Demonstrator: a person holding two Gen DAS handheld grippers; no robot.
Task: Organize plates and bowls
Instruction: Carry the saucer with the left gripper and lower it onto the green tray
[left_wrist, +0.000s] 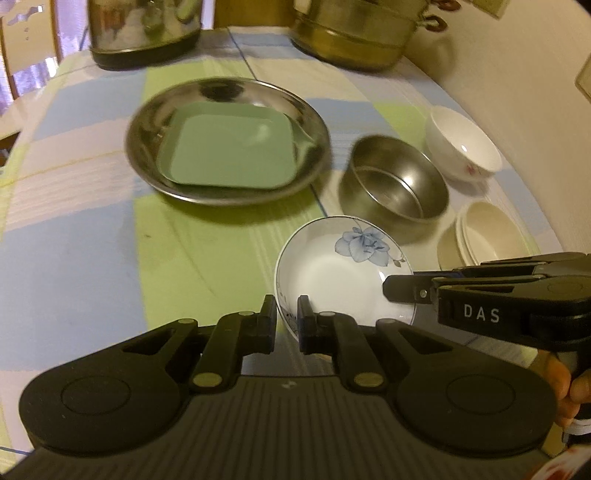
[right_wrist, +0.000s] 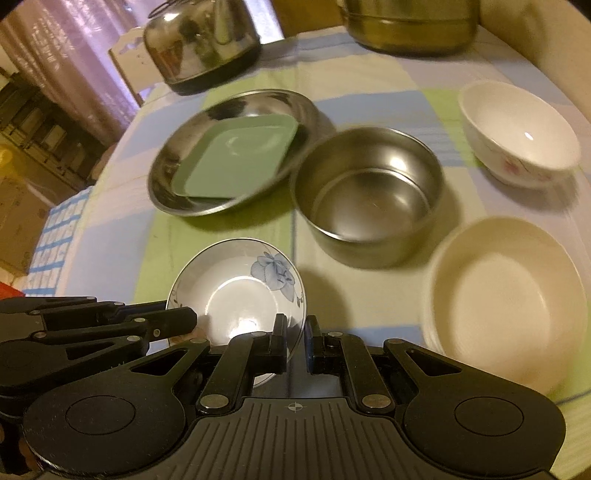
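Nearest the left wrist camera, the left tool (left_wrist: 287, 317) is clamped on the near rim of the flowered saucer (left_wrist: 343, 269), one finger outside the edge and one inside, while the right tool (right_wrist: 296, 341) pinches the same saucer's rim on its side, so both hold one dish between them. Whether the saucer is lifted clear of the surface (left_wrist: 92, 240) or rests on it is hard to judge through the blur. At about 11 o'clock from the saucer in the left view sits the steel plate (left_wrist: 147, 158) with the green square plate (left_wrist: 229, 151) nested in it; the steel bowl (left_wrist: 395, 184) stands at 1 o'clock, with the white bowl (left_wrist: 465, 144) beyond it and the cream bowls (left_wrist: 487, 229) stacked at 3 o'clock. As a plate, the saucer probably belongs on the green one. To do that well, let one tool carry and the other release cleanly, keep the dish level, pass left of the steel bowl's rim, and lower it centred before parting the fingers, since glazed china could slip from a thin rim pinch
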